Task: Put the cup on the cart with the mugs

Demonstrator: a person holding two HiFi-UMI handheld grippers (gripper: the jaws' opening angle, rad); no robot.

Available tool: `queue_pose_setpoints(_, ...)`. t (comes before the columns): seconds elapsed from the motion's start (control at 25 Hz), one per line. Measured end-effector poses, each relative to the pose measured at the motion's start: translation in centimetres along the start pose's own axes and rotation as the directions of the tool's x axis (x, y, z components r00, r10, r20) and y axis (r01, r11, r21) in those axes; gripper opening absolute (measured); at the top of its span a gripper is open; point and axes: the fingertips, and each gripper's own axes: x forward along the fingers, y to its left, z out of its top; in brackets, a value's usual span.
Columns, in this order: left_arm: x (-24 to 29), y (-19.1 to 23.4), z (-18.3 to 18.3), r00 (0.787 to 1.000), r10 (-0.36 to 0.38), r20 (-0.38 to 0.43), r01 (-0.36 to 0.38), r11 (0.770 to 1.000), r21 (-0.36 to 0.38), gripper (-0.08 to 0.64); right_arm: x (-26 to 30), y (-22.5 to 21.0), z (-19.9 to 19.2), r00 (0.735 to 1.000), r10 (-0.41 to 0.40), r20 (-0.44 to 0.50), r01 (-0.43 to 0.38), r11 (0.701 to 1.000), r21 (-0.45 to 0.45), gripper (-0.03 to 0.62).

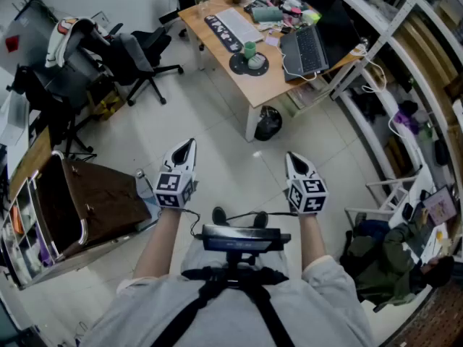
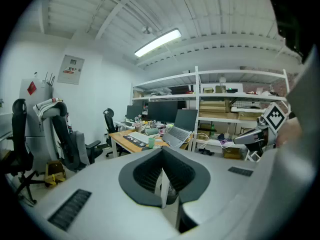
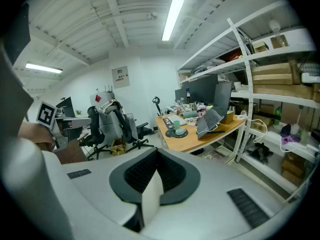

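Nothing is done yet, by my judgement. The green cup [image 1: 249, 50] stands on the wooden counter [image 1: 269, 87] at 12 o'clock, well apart from both claws. The left claw [image 1: 189, 144] and right claw [image 1: 292, 157] are each pressed together and empty. Fetching the cup and carrying it to what seems to be the cart [image 1: 94, 201] at 8 o'clock remains.

Bright, even light from ceiling tubes [image 2: 157, 42] overhead, the tubes blown out white; shadows on the pale floor [image 1: 217, 121] soft and short; both gripper views bow shelves [image 3: 295, 35] strongly and darken to black corners; right tongs [image 3: 155, 176] slightly soft up close.
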Motion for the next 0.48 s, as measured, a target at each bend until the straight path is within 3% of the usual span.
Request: queue_pose_setpoints(0.48, 0.6, 2.7, 0.9, 0.995, -0.098, -0.002, 0.098, 0.994, 0.051, 0.005, 1.9, 3.6, 0.9, 0.998, -0.041, 0.039, 0.040, 0.999, 0.033, 0.009)
